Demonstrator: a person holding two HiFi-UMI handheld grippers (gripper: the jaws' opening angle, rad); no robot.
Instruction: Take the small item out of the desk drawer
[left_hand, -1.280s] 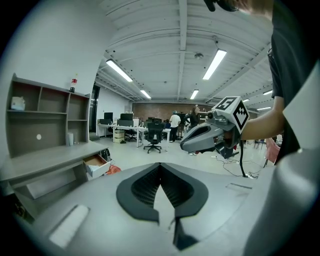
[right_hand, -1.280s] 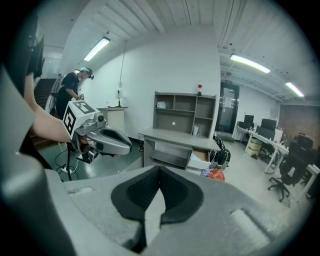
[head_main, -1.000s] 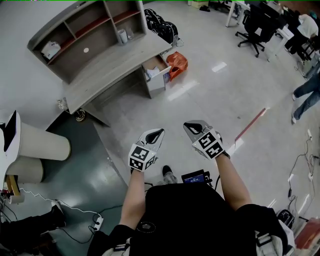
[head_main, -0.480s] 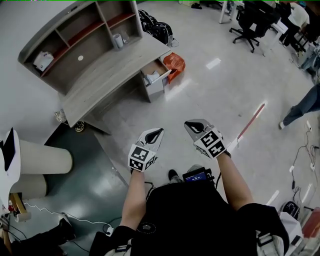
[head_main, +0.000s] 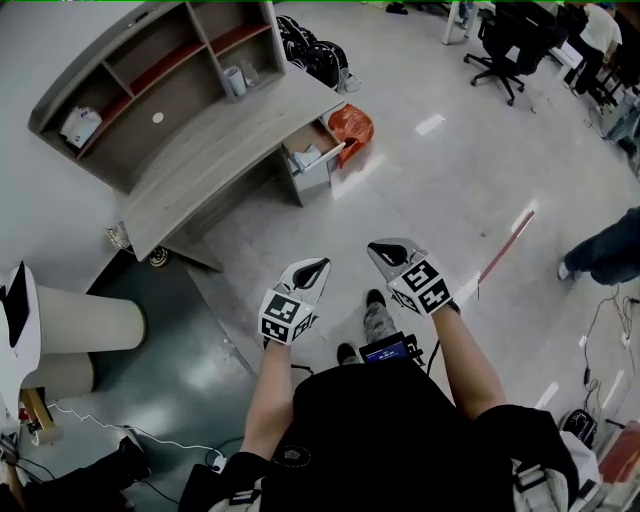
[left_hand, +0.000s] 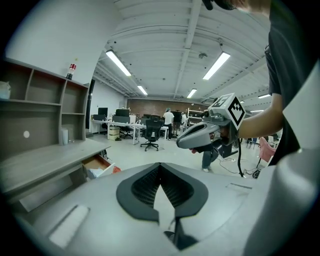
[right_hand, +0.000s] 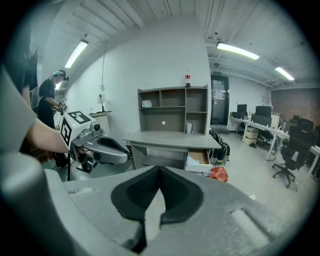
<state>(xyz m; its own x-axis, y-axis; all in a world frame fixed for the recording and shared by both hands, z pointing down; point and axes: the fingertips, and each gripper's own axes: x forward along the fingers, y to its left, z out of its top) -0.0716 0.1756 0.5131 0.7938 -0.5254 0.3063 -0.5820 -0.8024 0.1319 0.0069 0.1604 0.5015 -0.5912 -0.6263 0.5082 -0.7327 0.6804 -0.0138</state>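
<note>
The grey desk (head_main: 215, 140) stands far ahead at the upper left, its drawer (head_main: 312, 160) pulled open at the right end. Something white lies in the drawer; I cannot tell what it is. The open drawer also shows in the left gripper view (left_hand: 97, 165) and in the right gripper view (right_hand: 200, 160). My left gripper (head_main: 315, 267) and right gripper (head_main: 381, 250) hang side by side in the air over the floor, well short of the desk. Both are shut with nothing between the jaws (left_hand: 160, 165) (right_hand: 160, 169).
An orange bag (head_main: 353, 125) lies on the floor beside the drawer, and black bags (head_main: 315, 55) sit behind the desk. A white cup (head_main: 232, 80) stands in the shelf unit. Two pale cylinders (head_main: 80, 305) are at left. Office chairs (head_main: 510, 45) and a walking person's legs (head_main: 605, 250) are at right.
Both grippers stay shut and keep their place in front of me. My foot has stepped forward below them. The person at right has walked on, further down the right edge.
</note>
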